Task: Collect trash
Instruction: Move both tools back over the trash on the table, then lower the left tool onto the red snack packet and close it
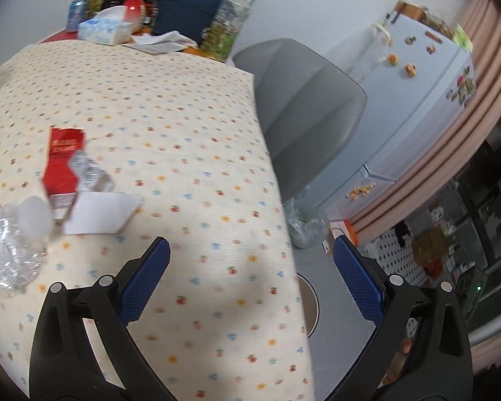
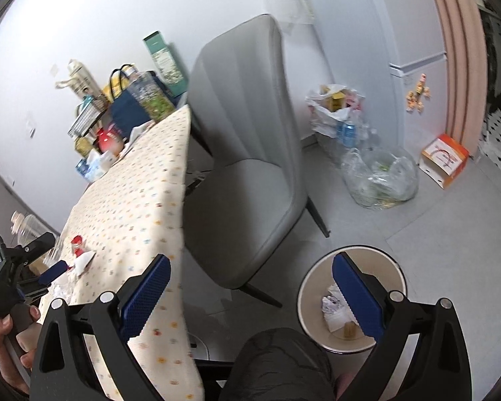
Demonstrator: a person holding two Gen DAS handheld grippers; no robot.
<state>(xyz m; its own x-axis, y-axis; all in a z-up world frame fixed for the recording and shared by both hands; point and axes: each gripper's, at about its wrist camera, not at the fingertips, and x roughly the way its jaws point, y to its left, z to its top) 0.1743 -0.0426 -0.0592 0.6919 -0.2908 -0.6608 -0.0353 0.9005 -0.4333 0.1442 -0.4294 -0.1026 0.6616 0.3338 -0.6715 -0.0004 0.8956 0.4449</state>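
On the dotted tablecloth (image 1: 190, 140) lie a torn red wrapper (image 1: 61, 160), a white card (image 1: 103, 214) and a crushed clear bottle (image 1: 10, 257) with a white cap, all left of my left gripper (image 1: 252, 247). That gripper is open and holds nothing, hovering over the table's near right part. My right gripper (image 2: 250, 262) is also open and empty, above the floor between the table edge and a round bin (image 2: 302, 287) holding crumpled paper. In the right wrist view the red wrapper (image 2: 76, 244) sits by the left gripper's blue pad (image 2: 54, 271).
A grey chair (image 2: 243, 153) stands beside the table. Clear and white trash bags (image 2: 380, 177) and an orange box (image 2: 446, 160) sit on the floor by the fridge (image 1: 417, 100). A tissue box (image 1: 103, 30), blue bag (image 1: 190, 10) and jars crowd the table's far end.
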